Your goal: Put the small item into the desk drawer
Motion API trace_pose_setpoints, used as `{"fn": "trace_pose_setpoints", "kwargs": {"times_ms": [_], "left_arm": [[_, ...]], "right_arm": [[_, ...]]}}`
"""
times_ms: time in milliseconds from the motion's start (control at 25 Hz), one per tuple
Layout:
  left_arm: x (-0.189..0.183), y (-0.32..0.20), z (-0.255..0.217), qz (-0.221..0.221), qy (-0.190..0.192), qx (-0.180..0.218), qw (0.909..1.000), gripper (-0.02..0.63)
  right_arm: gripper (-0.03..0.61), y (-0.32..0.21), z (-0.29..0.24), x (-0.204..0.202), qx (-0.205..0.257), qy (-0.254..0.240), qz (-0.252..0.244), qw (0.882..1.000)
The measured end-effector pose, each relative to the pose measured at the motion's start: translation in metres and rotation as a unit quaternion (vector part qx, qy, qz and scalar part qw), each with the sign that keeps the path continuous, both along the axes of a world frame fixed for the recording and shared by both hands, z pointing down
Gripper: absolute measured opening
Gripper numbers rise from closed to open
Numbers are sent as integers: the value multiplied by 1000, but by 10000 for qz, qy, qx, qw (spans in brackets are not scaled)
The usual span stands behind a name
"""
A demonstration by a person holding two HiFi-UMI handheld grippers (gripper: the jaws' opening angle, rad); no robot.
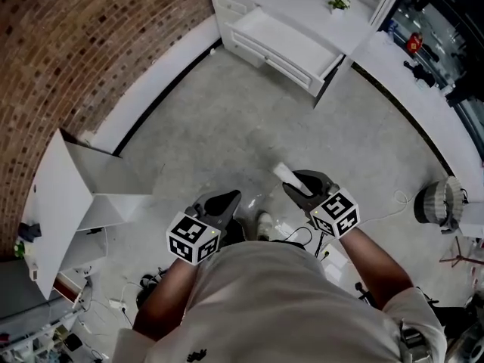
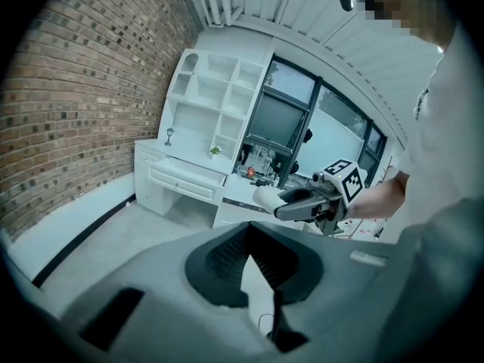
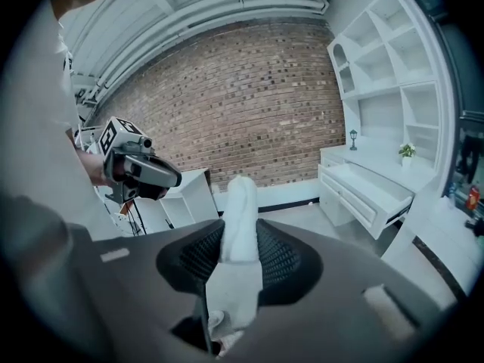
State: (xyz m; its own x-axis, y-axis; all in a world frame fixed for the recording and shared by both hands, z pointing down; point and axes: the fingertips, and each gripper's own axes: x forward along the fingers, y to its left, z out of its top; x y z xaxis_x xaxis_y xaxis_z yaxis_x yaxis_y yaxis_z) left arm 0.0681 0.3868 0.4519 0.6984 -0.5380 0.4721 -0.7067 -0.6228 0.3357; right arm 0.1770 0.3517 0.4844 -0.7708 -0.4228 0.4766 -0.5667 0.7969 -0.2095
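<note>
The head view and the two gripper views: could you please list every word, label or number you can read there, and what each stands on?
No text can be read in any view.
Cube on the left gripper: black-and-white marker squares, no letters.
Cube on the right gripper: the same.
White item between the right gripper's jaws: no print visible.
Shirt logo: too small to read.

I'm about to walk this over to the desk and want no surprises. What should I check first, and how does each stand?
1. White roll clamped in right claw: ok.
2. Left claw shut, empty: ok.
3. Drawer pulled open: ok.
4. Drawer within reach: not ok, desk stands across the floor.
5. Room inside drawer: ok, looks bare.
</note>
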Motion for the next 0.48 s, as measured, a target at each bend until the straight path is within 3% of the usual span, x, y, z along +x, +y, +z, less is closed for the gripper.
{"fn": "trace_pose_setpoints", "kwargs": {"times_ms": [200, 480], "left_arm": [[1, -20, 1, 124, 10, -6, 9999, 6], [-18, -88, 1, 371, 65, 162, 9992, 6]], "right_arm": [[141, -21, 2, 5, -10, 32, 123, 9999], [141, -84, 3, -5, 64, 183, 371, 9991]]}}
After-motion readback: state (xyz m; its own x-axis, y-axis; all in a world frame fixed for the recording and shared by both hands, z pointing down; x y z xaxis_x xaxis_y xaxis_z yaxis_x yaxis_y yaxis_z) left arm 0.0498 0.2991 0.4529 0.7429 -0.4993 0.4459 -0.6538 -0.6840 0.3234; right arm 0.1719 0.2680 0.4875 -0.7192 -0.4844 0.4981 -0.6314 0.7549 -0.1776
